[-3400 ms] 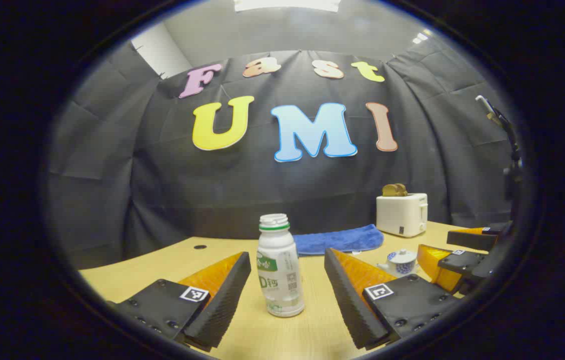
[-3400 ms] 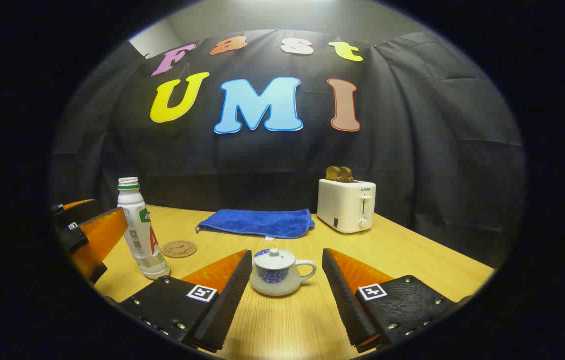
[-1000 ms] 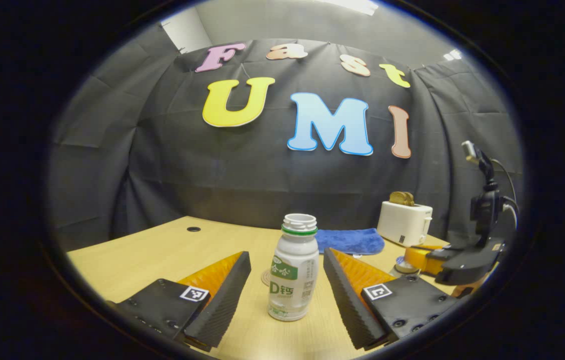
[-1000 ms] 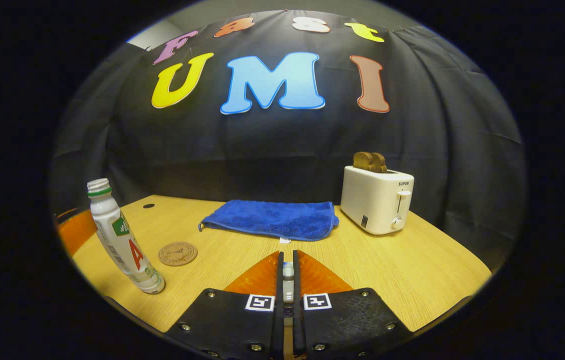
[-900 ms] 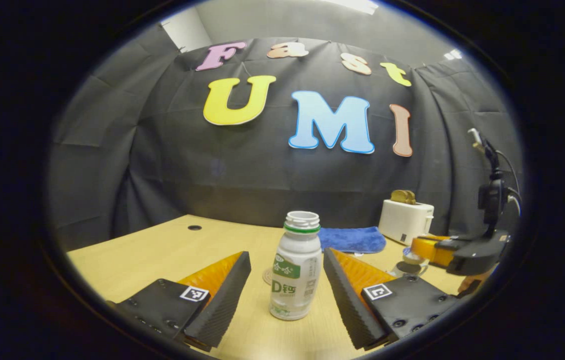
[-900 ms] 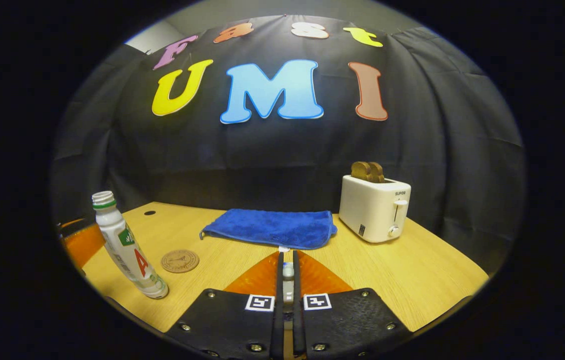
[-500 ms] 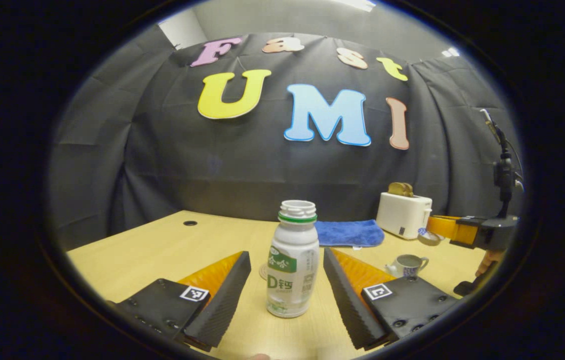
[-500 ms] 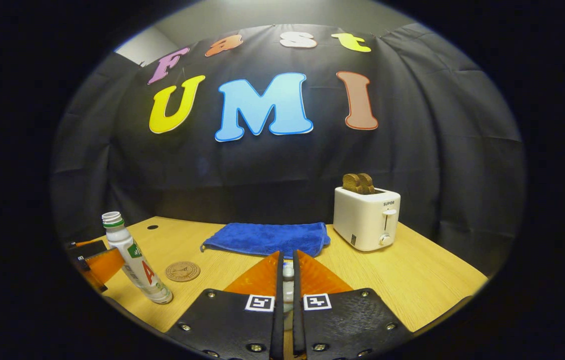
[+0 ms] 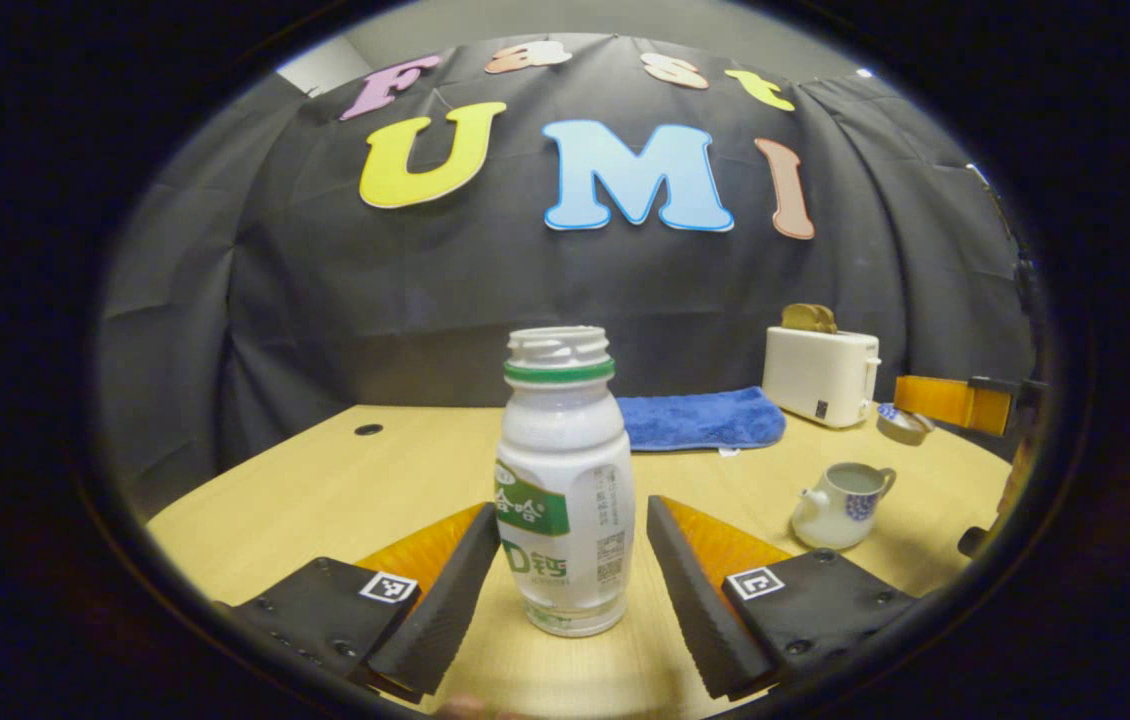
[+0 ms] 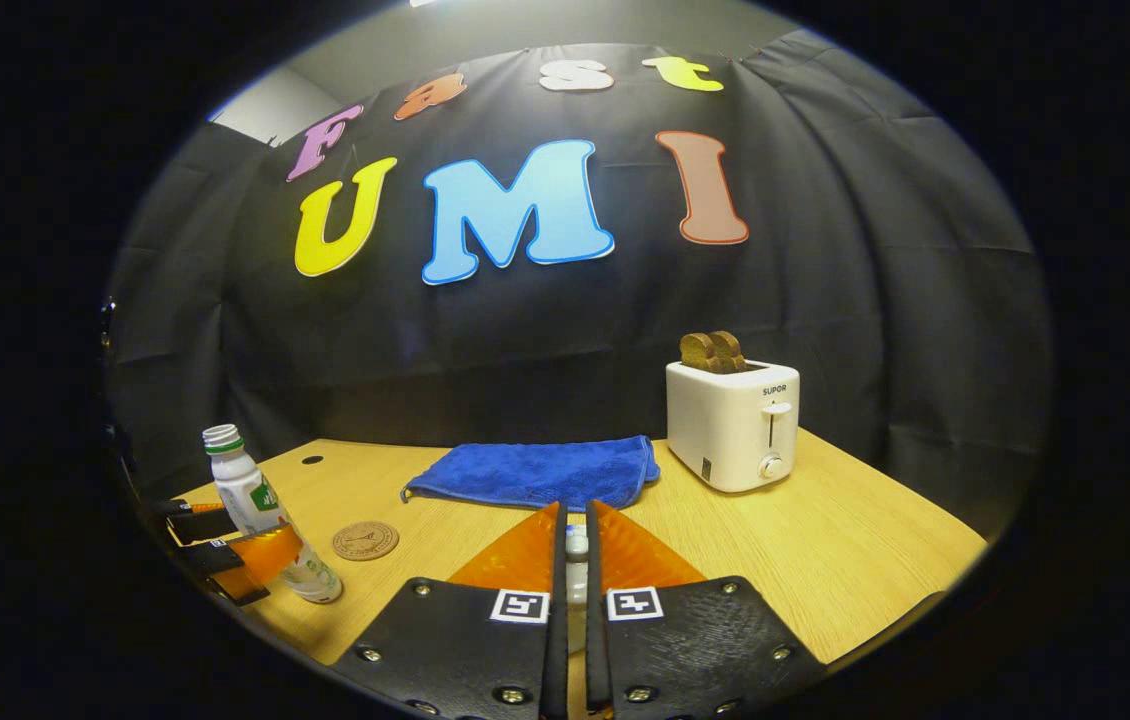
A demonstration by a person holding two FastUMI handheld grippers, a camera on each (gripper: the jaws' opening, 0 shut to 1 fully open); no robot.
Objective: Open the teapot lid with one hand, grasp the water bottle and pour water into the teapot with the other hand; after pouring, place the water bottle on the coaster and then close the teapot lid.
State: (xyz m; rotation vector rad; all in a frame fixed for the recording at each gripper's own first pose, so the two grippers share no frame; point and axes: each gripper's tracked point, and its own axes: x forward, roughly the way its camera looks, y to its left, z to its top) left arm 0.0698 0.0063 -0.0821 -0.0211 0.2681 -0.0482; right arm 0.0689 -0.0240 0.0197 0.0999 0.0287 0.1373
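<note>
Teapot (image 9: 840,505) sits open-topped at the lower right of the left gripper view, standing on the wooden surface (image 9: 325,480) with its spout turned left and its handle right. Above and to the right of it in that view the teapot lid (image 9: 903,423) hangs in the air, pinched at the tip of the right gripper (image 9: 915,400), which reaches in level from the right edge of the frame. In the right gripper view the lid's knob (image 10: 575,545) shows as a pale sliver in the narrow slit between that gripper's own fingers (image 10: 520,555) at bottom centre; both fingers are pressed in on it, and the gripper (image 10: 575,540) points level over the surface toward the back wall.

Centre frame in the left gripper view, the water bottle (image 9: 565,480) stands upright and uncapped between the spread fingers (image 9: 445,580) of the left gripper (image 9: 573,540); whether they touch its sides cannot be told. At the lower left of the right gripper view, the same bottle (image 10: 255,505) stands with the left gripper (image 10: 225,555) around its lower part.

That view also shows the round coaster (image 10: 365,540) lying flat just right of the bottle. Behind lie a folded blue cloth (image 10: 535,470) and a white toaster (image 10: 733,425) with bread in its slots.
</note>
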